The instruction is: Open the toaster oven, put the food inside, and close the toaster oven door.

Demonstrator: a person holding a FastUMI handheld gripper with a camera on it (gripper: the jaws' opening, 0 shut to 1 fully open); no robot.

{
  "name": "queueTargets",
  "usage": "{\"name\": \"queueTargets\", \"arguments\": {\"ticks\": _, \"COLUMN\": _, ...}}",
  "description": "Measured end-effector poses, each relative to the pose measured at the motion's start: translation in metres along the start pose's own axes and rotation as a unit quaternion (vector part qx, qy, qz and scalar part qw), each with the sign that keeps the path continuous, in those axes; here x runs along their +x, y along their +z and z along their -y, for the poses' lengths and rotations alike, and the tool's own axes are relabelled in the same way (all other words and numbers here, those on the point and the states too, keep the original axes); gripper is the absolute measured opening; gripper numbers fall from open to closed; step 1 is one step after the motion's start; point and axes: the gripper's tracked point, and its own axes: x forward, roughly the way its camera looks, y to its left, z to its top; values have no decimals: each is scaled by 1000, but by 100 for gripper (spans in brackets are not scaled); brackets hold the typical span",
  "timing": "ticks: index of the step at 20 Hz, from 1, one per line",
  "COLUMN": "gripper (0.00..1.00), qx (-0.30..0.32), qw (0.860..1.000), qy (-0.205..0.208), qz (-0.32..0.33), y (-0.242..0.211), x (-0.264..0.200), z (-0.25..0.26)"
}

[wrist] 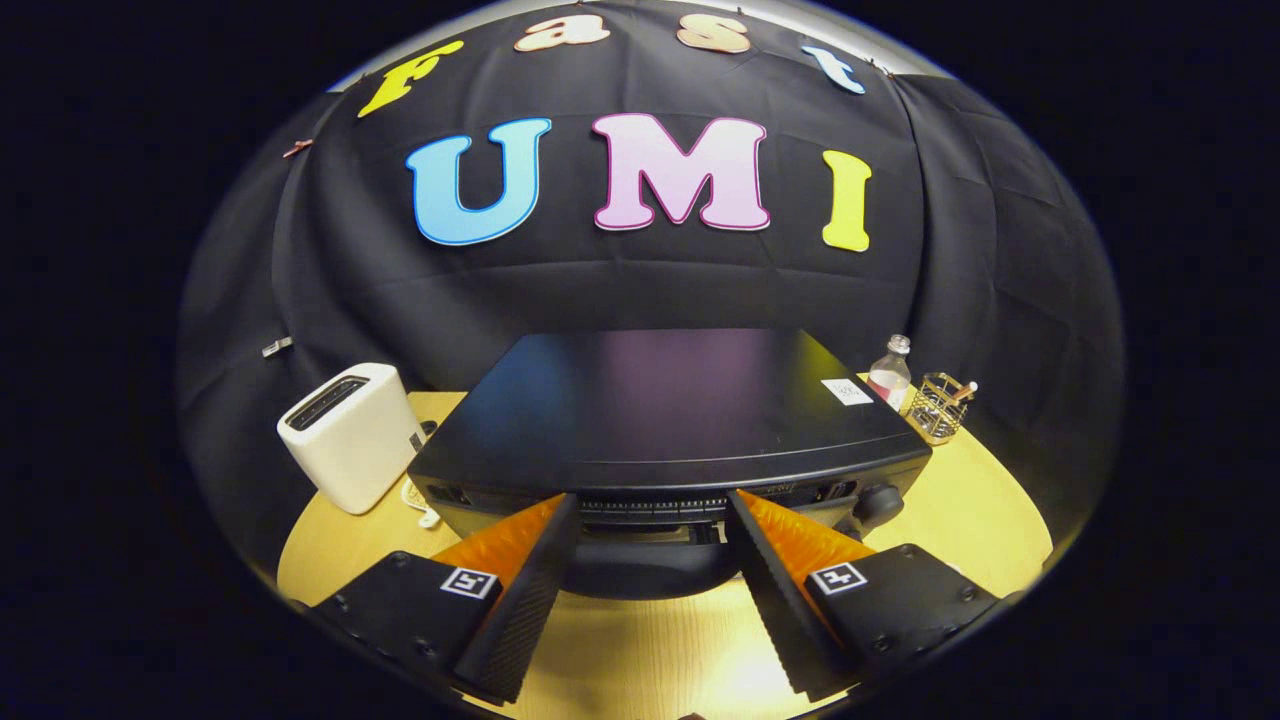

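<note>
Gripper view showed us the toaster oven (665, 420) at the centre of the frame, squarely ahead on the wooden bench (980, 510). We held the gripper (652, 515) low at its front edge, jaws apart and gripping nothing, one finger to each side of what looked like the dark door handle (645, 565), probably to pull the door down. We judged the door not yet opened. A white toaster (350, 435) stood at centre left; a bottle (888, 375) and wire basket (938, 408) at centre right. No food was visible.
</note>
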Motion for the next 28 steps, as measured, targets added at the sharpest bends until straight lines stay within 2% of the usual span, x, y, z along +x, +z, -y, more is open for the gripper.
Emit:
{"name": "queueTargets", "arguments": {"ticks": 12, "gripper": 97, "qx": -15, "qw": 1000, "qy": 1, "qz": -18, "y": -62, "x": -56, "z": 0}}
{"name": "queueTargets", "arguments": {"ticks": 15, "gripper": 97, "qx": -18, "qw": 998, "qy": 1, "qz": -53, "y": -95, "x": -66, "z": 1}}
{"name": "queueTargets", "arguments": {"ticks": 19, "gripper": 98, "qx": 5, "qw": 990, "qy": 17, "qz": -141, "y": -160, "x": -69, "z": 2}}
{"name": "queueTargets", "arguments": {"ticks": 22, "gripper": 100, "qx": 8, "qw": 989, "qy": 14, "qz": -150, "y": -171, "x": -69, "z": 9}}
{"name": "queueTargets", "arguments": {"ticks": 28, "gripper": 100, "qx": -6, "qw": 988, "qy": 34, "qz": -150, "y": -160, "x": -100, "z": 36}}
